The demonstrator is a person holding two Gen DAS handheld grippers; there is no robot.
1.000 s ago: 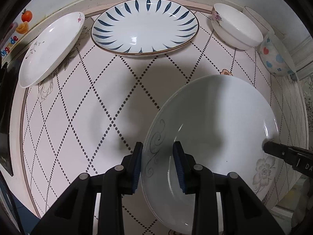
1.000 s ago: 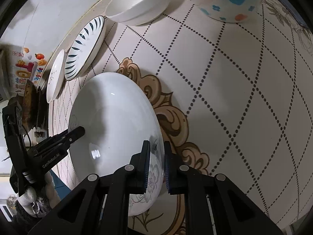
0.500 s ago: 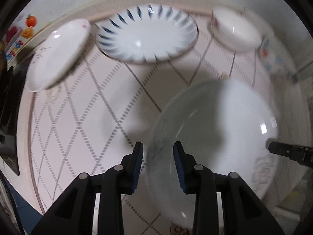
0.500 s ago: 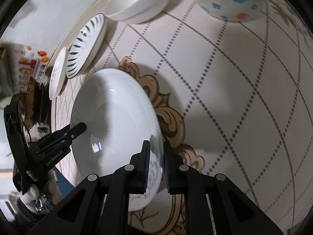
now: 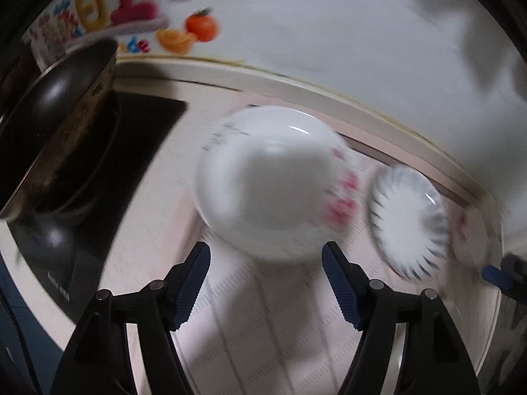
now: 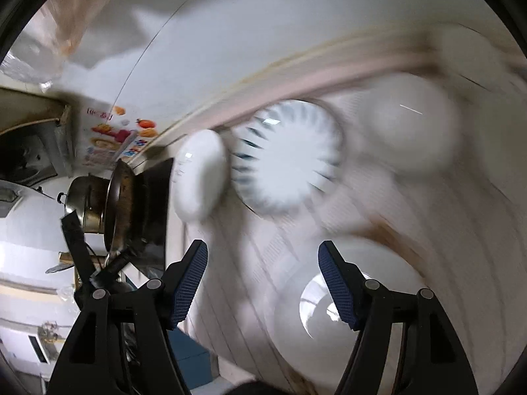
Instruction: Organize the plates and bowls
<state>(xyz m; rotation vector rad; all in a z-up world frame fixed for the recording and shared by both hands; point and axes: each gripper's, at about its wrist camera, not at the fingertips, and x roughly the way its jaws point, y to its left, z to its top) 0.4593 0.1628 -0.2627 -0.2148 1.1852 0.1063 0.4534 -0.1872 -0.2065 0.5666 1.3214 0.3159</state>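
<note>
Both views are blurred by motion. My left gripper (image 5: 267, 283) has its jaws opening, with nothing between them; it hangs above the table just short of a white plate with pink flowers (image 5: 273, 184). To that plate's right lies the blue-striped plate (image 5: 408, 220). My right gripper (image 6: 263, 279) also has its jaws opening and holds nothing. The large white plate (image 6: 316, 316) lies on the table below it, partly behind the right finger. Farther off I see the small white plate (image 6: 201, 177), the blue-striped plate (image 6: 286, 158) and a white bowl (image 6: 411, 131).
A dark frying pan (image 5: 59, 131) sits on a black cooktop (image 5: 141, 138) at the left, close to the flowered plate. A metal pot (image 6: 85, 207) stands behind the pan. The wall with fruit stickers (image 5: 201, 29) runs along the table's back edge.
Both grippers let go of the large white plate's rim and opened wide. Both rose and swung left, so the flowered plate and the pan now fill the left view.
</note>
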